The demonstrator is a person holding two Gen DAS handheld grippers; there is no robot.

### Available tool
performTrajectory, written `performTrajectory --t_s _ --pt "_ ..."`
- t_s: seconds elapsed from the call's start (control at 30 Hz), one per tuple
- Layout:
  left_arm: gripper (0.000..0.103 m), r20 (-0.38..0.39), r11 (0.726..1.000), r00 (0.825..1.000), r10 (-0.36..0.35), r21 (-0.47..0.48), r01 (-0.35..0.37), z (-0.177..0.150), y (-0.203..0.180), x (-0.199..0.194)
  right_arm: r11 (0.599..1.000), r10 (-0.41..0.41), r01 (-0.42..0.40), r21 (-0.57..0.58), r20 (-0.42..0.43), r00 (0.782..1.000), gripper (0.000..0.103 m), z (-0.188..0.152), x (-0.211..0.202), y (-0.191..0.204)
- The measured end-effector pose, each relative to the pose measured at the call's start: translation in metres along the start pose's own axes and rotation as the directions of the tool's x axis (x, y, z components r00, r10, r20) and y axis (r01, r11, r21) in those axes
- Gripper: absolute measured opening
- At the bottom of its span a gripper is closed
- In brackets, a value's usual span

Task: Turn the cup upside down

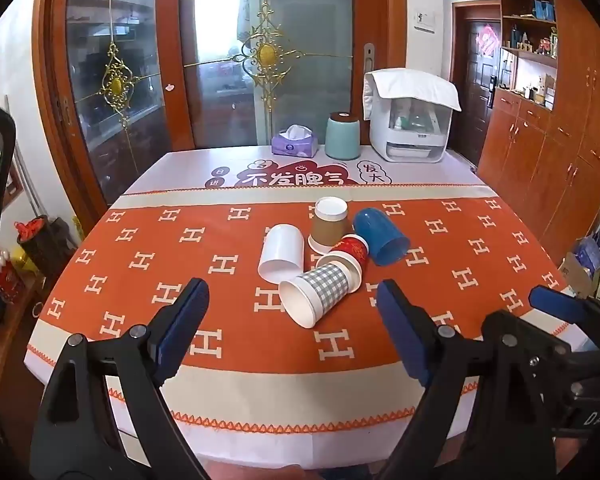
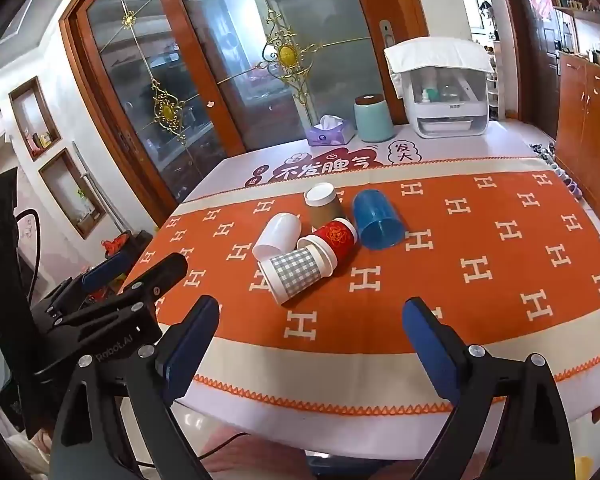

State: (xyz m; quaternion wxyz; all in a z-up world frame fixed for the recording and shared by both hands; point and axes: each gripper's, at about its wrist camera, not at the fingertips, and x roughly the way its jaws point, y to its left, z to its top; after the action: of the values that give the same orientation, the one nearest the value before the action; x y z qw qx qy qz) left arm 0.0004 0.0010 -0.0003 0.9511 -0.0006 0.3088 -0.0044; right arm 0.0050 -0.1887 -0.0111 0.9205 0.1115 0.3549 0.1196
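Several cups lie in a cluster on the orange tablecloth (image 1: 140, 264). A checked cup (image 1: 314, 294) (image 2: 292, 274) lies on its side nearest me, mouth toward me. A red cup (image 1: 346, 254) (image 2: 332, 240) lies behind it. A white cup (image 1: 282, 252) (image 2: 276, 234) and a blue cup (image 1: 382, 236) (image 2: 376, 218) lie on their sides. A brown cup (image 1: 328, 222) (image 2: 324, 204) stands upside down at the back. My left gripper (image 1: 292, 304) is open and empty, just short of the checked cup. My right gripper (image 2: 312, 320) is open and empty near the table's front edge.
At the far end of the table stand a purple tissue box (image 1: 294, 142) (image 2: 328, 130), a teal canister (image 1: 342, 136) (image 2: 374, 118) and a white appliance with a towel on it (image 1: 414, 120) (image 2: 446, 88). Glass doors lie behind. Wooden cabinets (image 1: 540, 160) stand to the right.
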Motion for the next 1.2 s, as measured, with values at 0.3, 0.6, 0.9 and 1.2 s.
performTrajectory --t_s 0.3,0.6,0.9,1.2 --pt "0.084 -0.002 1.000 1.000 0.005 0.021 -0.005 -0.001 -0.007 -0.008 1.000 -0.011 0.012 -0.021 0.022 1.000 0.094 0.000 -0.012 0.000" --pt "0.084 -0.029 0.999 0.999 -0.035 0.002 0.036 -0.005 -0.006 -0.003 1.000 -0.025 0.025 -0.015 0.005 1.000 0.094 -0.002 -0.008 0.000" --pt "0.083 -0.026 0.999 0.999 -0.037 0.000 0.037 -0.006 -0.002 0.000 0.999 -0.031 0.030 -0.020 -0.013 0.999 0.094 -0.005 0.003 0.000" --pt "0.082 -0.019 0.999 0.999 -0.037 0.013 0.037 -0.007 0.001 0.002 0.999 -0.035 0.035 -0.020 -0.017 0.999 0.094 -0.006 0.008 0.000"
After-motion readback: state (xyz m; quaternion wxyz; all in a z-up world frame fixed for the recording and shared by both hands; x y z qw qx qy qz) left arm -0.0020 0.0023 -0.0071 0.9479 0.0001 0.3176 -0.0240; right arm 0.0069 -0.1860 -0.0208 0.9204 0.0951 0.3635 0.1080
